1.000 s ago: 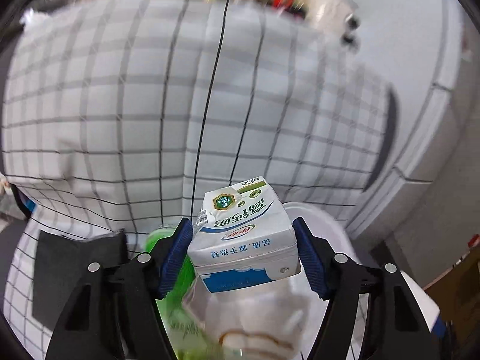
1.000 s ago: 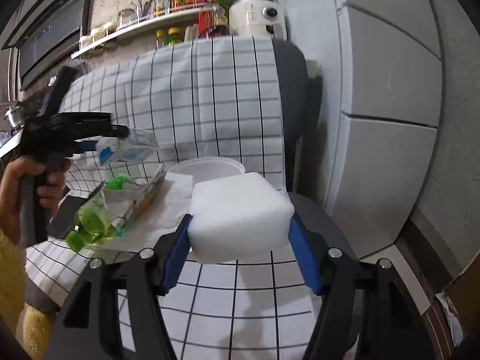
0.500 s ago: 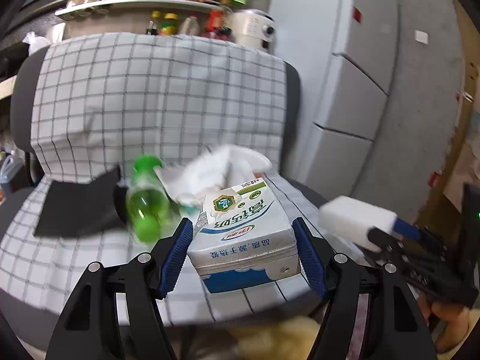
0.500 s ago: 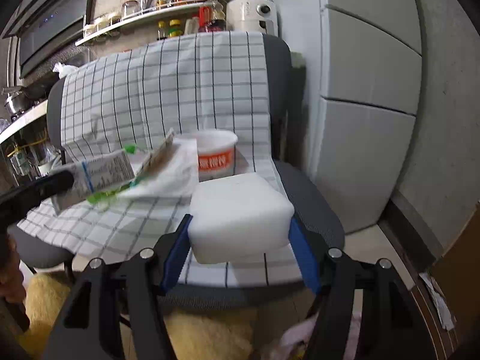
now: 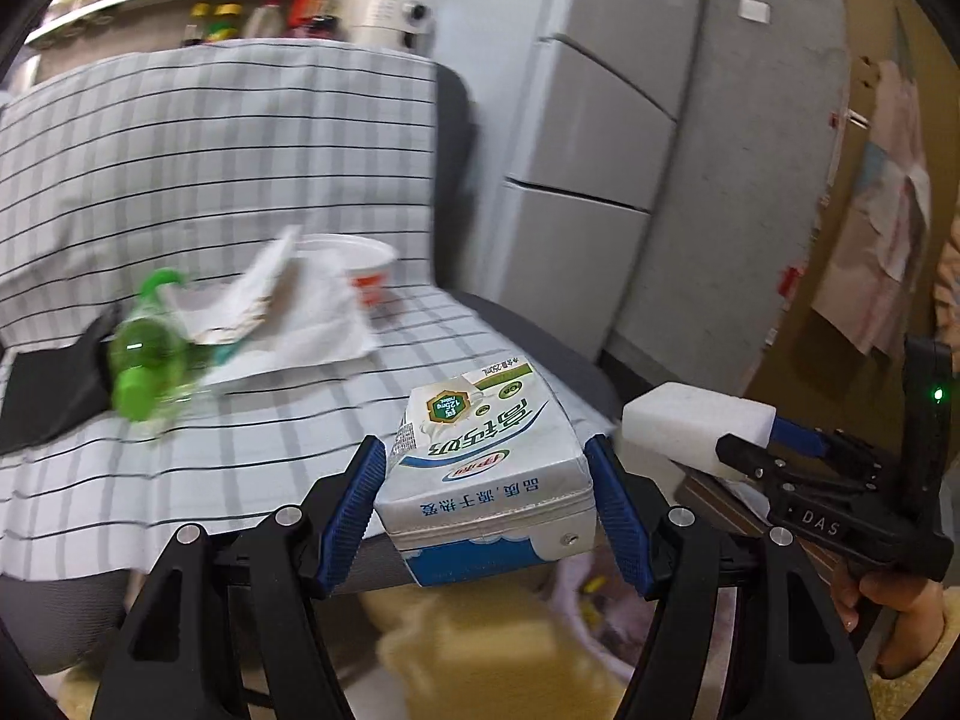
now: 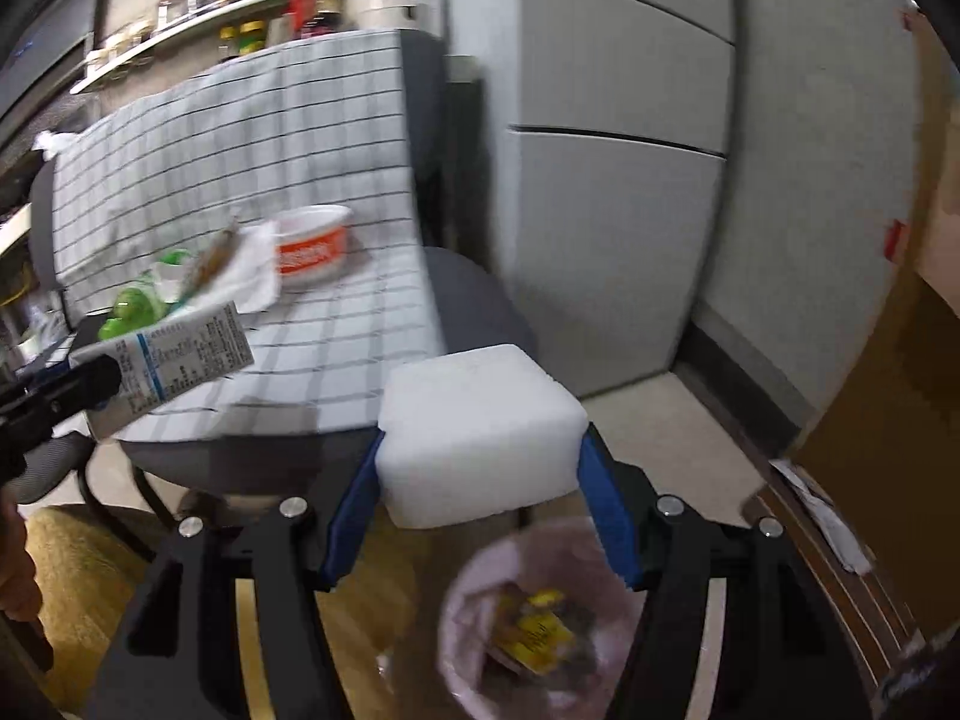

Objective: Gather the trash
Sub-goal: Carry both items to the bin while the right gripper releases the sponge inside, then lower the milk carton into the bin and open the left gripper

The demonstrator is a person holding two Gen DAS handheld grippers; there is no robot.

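The left gripper (image 5: 485, 489) is clamped on a white and blue milk carton (image 5: 487, 468), its blue pads (image 5: 354, 507) pressing the carton's two sides at the lower centre of the left wrist view. At the right of that view the right gripper (image 5: 699, 438) holds a white foam block (image 5: 690, 426), with a hand (image 5: 894, 606) on its black handle in the lower right corner.

In the right wrist view the same foam block (image 6: 480, 435) sits squeezed between the blue pads (image 6: 354, 510) at the centre of the frame. Below it, at the bottom centre, a bin lined with a pale pink bag (image 6: 534, 624) shows yellow wrappers inside. The milk carton (image 6: 174, 360) appears at the left edge, gripped by the black fingers (image 6: 66, 387) of the left gripper.

Behind both grippers stands a chair (image 6: 480, 300) draped with a white checked cloth (image 5: 210, 138). On its seat, in the left half of the left wrist view, lie a green plastic bottle (image 5: 144, 360), a crumpled white paper napkin (image 5: 288, 318) and a white and orange instant-noodle cup (image 5: 360, 270). The bottle lies on its side touching the napkin; the cup stands upright just behind it. A black flat object (image 5: 48, 384) rests at the far left edge of the seat.
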